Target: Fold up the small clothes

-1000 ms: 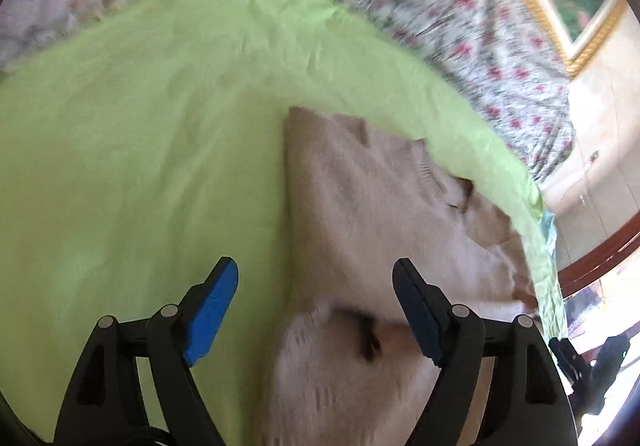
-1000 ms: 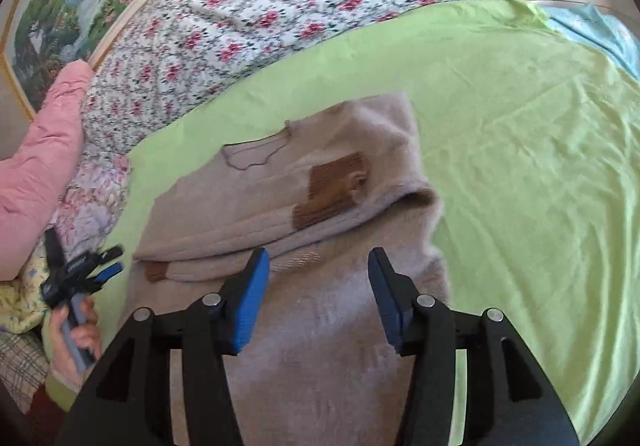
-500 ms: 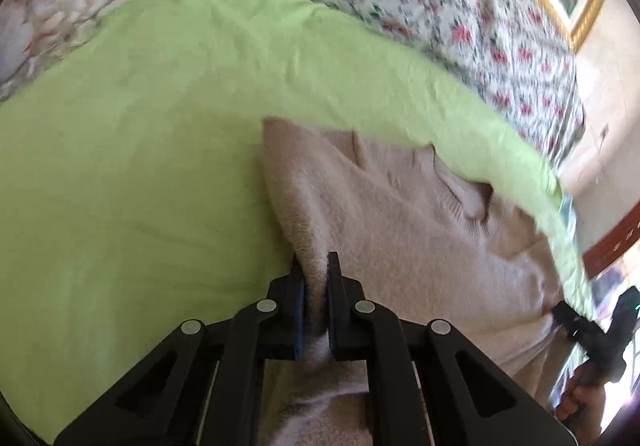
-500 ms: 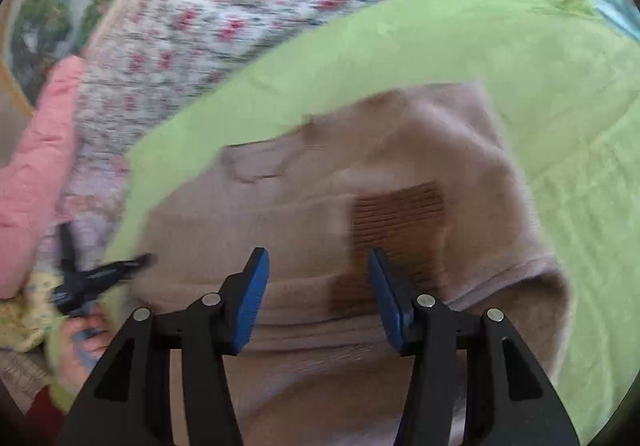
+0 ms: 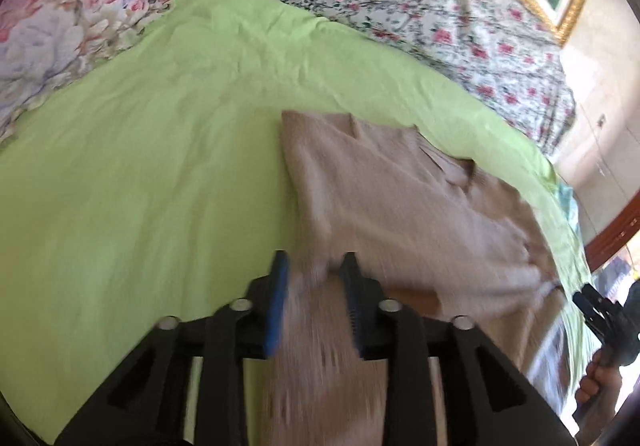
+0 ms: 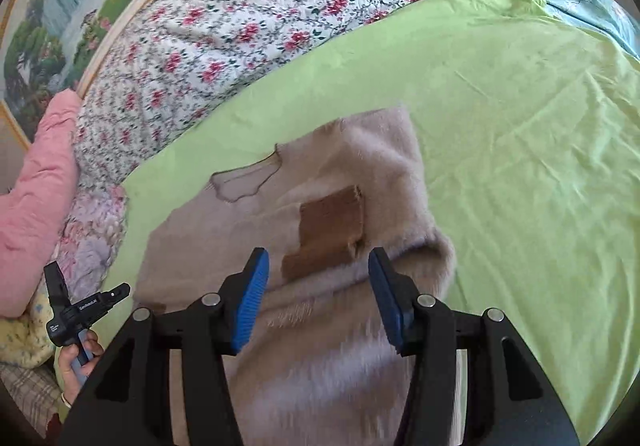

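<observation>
The beige knit sweater (image 6: pixel 352 182) is lying partly folded on the green sheet (image 6: pixel 520 134) of the bed, toward its near edge. It looks soft, floppy and light, so I'd grab doubled edges or corners, not the middle. The left gripper (image 5: pixel 316 278) is opening with a fuzzy fold between its jaws, and the right gripper (image 6: pixel 318 286) hangs apart above the brown patch (image 6: pixel 332 226), holding nothing.

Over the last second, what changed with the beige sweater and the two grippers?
The left gripper closed on the left edge of the beige knitted sweater, drew it inward, and its jaws are now opening, fabric still between them. The brown ribbed cuff, crumpled before, now lies flatter. The right gripper stayed open above the sweater, and the green sheet is unchanged.
</observation>
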Tool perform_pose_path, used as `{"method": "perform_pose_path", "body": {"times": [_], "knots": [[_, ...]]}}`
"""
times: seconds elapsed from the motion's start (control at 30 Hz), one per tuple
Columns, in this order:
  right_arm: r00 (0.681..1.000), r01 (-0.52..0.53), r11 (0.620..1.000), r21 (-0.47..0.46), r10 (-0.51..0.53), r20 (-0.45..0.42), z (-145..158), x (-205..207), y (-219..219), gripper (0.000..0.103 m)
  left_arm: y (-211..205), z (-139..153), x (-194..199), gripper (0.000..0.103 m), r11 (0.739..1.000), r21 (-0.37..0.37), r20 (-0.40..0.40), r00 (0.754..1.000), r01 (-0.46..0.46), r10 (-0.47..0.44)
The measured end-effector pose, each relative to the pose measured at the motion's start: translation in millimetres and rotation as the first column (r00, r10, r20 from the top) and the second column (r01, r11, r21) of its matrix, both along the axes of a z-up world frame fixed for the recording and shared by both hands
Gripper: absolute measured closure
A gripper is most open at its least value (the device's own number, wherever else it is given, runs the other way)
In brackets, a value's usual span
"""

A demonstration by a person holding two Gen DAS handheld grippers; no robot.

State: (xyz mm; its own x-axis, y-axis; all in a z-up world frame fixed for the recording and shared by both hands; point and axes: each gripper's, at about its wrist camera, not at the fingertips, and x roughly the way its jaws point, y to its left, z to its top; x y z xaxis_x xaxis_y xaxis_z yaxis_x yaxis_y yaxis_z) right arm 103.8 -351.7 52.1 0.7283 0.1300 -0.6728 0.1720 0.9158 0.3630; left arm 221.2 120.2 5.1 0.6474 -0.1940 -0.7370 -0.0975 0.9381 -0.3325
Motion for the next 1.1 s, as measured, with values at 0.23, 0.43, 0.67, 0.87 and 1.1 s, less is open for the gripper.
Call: {"method": "perform_pose_path", "body": {"times": [0.23,0.43,0.67,0.87,1.1], "knots": [[0.998,-0.051,0.999,0.004,0.051,-0.028,-3.0,-62.4,20.7,0.048,-18.1,-2.9,-91.5,0.067,0.995,-0.016,-0.025,0.995,0.099,-0.099],[0.994,-0.098,0.995,-0.004,0.098,-0.047,-6.7,-107.9,32.8,0.046,-27.3,-3.3,-149.2,0.062,0.989,-0.025,-0.015,0.989,0.146,-0.146],[0.994,-0.102,0.995,-0.023,0.101,-0.044,-5.2,-153.2,30.0,0.043,-20.6,-14.5,-200.9,0.053,0.991,-0.045,-0.045,0.991,0.123,-0.125],[0.993,-0.091,0.996,-0.019,0.089,-0.072,-16.9,-188.5,18.1,0.041,-9.4,-35.4,-243.1,0.053,0.991,-0.086,-0.104,0.988,0.103,-0.112],[0.981,-0.143,0.989,-0.027,0.138,-0.133,-37.4,-218.0,13.4,0.039,-20.8,-59.5,-271.4,0.052,0.984,-0.116,-0.146,0.977,0.138,-0.154]]}}
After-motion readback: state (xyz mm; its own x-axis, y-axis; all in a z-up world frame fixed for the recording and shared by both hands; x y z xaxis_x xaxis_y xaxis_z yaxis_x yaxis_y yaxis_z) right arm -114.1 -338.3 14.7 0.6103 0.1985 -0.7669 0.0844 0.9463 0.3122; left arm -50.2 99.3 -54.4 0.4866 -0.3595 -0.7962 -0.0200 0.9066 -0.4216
